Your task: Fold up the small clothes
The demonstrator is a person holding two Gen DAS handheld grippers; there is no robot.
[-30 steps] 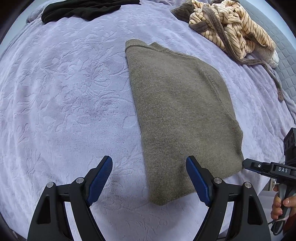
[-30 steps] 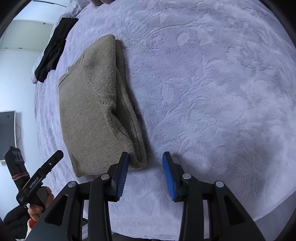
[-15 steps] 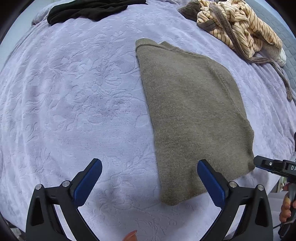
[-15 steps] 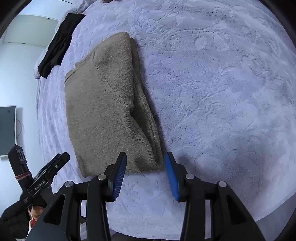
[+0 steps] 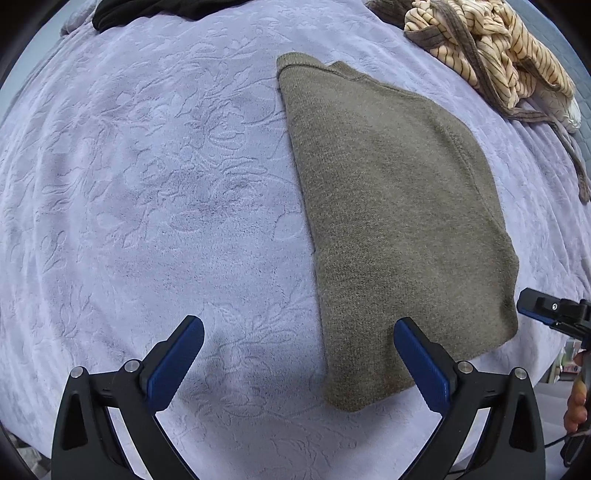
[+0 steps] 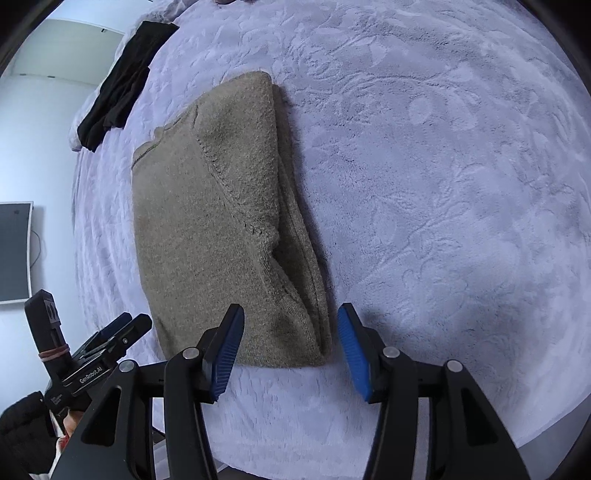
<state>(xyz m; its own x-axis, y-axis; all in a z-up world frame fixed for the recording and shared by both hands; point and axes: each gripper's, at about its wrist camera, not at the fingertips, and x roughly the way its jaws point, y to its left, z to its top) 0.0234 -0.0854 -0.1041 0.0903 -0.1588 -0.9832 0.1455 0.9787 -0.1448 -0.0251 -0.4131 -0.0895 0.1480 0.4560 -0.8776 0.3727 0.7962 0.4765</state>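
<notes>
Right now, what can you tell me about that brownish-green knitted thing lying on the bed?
The olive sweater looks like soft, fuzzy knit, folded into a flat, roughly rectangular bundle with layered edges stacked along one side. A ribbed collar shows at its far end and a stitched seam curves across the top. It lies on the lavender embossed blanket, near the bed's edge. The left gripper and right gripper are both open by its near end; neither grips it.

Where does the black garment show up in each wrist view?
Left wrist: black garment at the top edge, left of centre, far beyond the folded olive sweater.
Right wrist: black garment at upper left, near the bed's edge.
Shared landmark: the olive sweater, lying on the lavender blanket.
</notes>
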